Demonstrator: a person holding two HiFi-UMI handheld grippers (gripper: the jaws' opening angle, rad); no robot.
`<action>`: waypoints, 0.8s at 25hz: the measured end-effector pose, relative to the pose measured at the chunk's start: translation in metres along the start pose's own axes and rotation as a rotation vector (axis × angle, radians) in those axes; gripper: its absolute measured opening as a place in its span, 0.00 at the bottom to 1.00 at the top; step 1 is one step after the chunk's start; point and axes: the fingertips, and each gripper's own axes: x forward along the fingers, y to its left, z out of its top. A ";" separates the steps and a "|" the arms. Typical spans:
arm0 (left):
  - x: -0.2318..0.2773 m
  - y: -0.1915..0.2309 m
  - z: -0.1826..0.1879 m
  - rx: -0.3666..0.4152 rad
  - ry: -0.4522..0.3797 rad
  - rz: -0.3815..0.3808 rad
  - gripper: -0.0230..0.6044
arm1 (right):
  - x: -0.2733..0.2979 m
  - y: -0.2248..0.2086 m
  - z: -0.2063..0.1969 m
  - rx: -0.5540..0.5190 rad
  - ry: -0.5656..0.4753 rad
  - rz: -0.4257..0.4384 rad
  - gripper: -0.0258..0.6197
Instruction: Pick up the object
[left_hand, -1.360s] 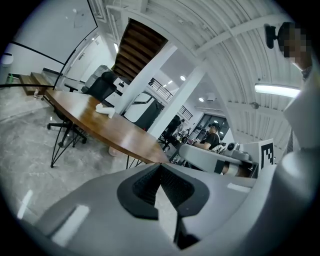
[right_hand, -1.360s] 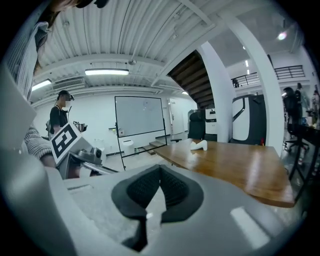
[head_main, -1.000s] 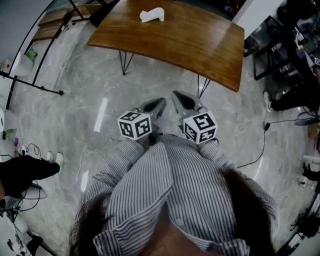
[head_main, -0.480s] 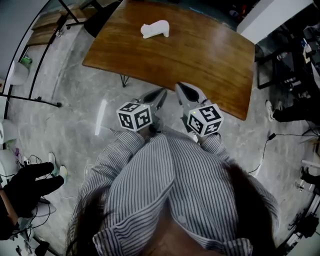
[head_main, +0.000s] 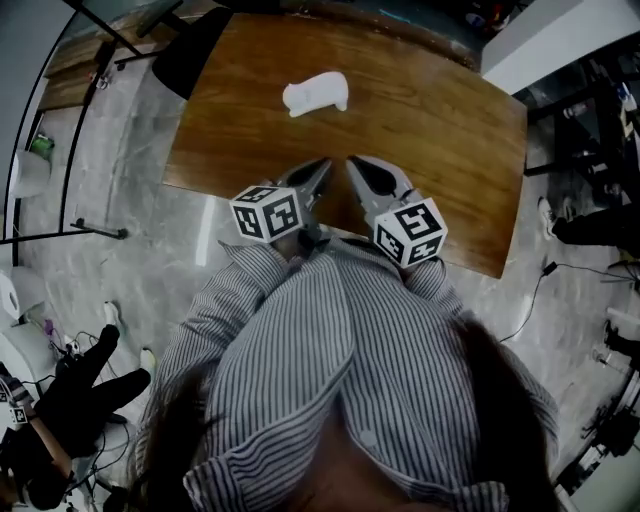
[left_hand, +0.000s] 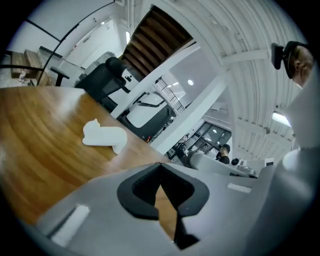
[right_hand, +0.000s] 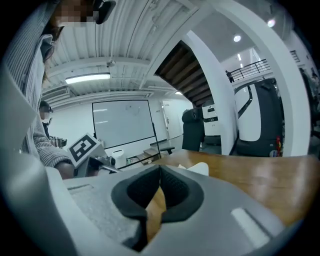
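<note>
A small white animal-shaped figure lies on its side on the brown wooden table, toward the far middle. In the left gripper view the white figure lies ahead and to the left of the jaws. Part of the white figure peeks over the jaws in the right gripper view. My left gripper is shut and empty, held over the table's near edge. My right gripper hangs beside it, also shut with nothing in it. Both tips point toward the figure, well short of it.
A dark chair stands at the table's far left corner. Black stands and cables cross the marble floor on the left. A person's dark-sleeved arm reaches in at lower left. Dark equipment sits right of the table.
The table and figure have come closer in the head view. Both grippers, earlier over the floor, now reach over the table's near edge. The jaws stay shut.
</note>
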 end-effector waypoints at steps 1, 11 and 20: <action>0.007 0.006 -0.001 -0.024 0.018 0.002 0.04 | 0.002 -0.006 0.001 -0.003 0.001 -0.005 0.04; 0.050 0.040 0.007 -0.249 -0.006 0.030 0.04 | 0.025 -0.057 -0.012 0.053 0.098 -0.030 0.04; 0.074 0.086 0.026 -0.545 -0.146 0.040 0.09 | 0.038 -0.077 -0.031 0.123 0.162 -0.027 0.04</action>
